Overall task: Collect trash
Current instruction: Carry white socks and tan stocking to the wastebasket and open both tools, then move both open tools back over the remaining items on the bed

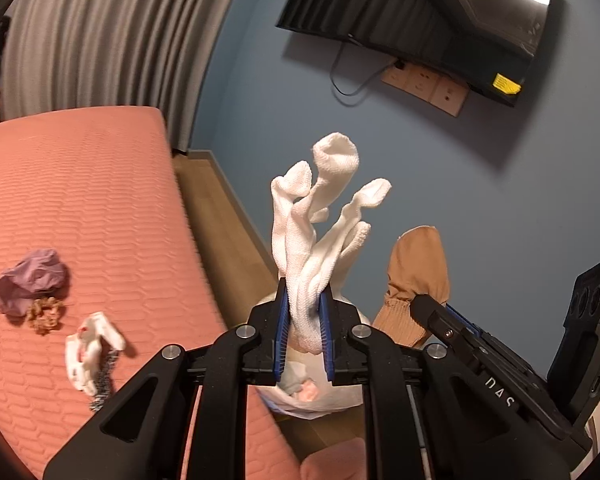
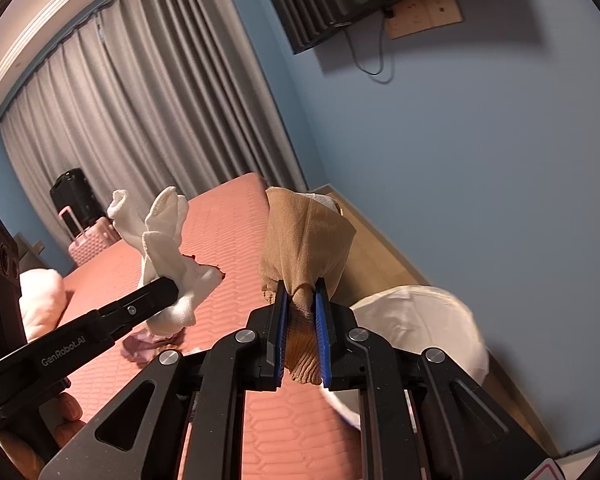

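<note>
White knit gloves (image 1: 320, 216) stand bunched between the closed fingers of the left gripper (image 1: 303, 324), clamped near their cuffs with the loose ends splayed above the pads. The right gripper (image 2: 302, 322) is likewise closed, pinching a tan stocking (image 2: 304, 236) by a narrow gathered fold. Both loads hang in the air beside the pink mattress (image 1: 80, 184), and the white-lined bin (image 2: 420, 320) sits on the floor just past the bed edge, partly under the right gripper. Risk noted: the stocking is thin and slippery, held by little material, so a quick swing could let it slide out short of the bin. The gloves may snag on the ribbed pads at release. A purple rag (image 1: 32, 280), a brown scrunchie (image 1: 44, 314) and a white scrap (image 1: 92, 344) lie uncollected on the mattress.
</note>
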`<state>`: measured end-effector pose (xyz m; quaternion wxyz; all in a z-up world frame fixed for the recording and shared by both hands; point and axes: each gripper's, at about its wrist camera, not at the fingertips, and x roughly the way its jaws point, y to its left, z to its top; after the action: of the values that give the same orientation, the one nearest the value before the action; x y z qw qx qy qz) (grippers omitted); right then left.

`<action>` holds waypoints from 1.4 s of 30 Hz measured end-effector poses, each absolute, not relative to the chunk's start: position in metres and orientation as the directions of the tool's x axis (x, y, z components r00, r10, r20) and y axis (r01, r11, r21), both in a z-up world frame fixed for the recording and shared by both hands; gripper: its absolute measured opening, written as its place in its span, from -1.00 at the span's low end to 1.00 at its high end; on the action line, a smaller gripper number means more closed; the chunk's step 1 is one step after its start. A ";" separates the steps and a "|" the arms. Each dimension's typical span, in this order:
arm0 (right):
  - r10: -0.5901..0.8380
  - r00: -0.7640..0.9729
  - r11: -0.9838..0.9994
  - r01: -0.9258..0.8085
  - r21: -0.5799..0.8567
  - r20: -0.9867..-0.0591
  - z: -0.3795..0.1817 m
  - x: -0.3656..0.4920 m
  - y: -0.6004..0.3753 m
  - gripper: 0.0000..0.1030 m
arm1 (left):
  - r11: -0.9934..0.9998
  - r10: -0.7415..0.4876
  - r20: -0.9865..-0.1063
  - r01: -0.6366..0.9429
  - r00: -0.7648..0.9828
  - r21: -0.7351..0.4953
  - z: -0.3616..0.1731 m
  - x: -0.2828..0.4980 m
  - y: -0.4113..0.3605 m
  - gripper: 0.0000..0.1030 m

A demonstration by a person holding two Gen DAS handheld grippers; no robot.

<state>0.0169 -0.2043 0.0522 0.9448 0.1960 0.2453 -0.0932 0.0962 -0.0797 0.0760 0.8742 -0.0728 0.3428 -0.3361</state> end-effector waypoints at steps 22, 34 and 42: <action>-0.155 0.831 0.870 0.371 0.324 -0.534 0.023 0.010 -0.265 -0.76 | 0.772 -0.611 -0.581 0.565 0.537 -0.290 0.060 0.109 -0.146 0.17; -0.149 0.831 0.882 0.357 0.307 -0.536 0.021 0.019 -0.253 -0.74 | 0.805 -0.575 -0.590 0.519 0.567 -0.286 0.055 0.114 -0.131 0.21; -0.148 0.835 0.891 0.345 0.296 -0.529 0.026 0.029 -0.249 -0.69 | 0.821 -0.559 -0.591 0.488 0.581 -0.296 0.054 0.118 -0.120 0.27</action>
<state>0.0286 -0.2486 0.0255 0.9383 0.1934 0.2549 -0.1314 0.1179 -0.1196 0.0543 0.8878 -0.0507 0.3496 -0.2950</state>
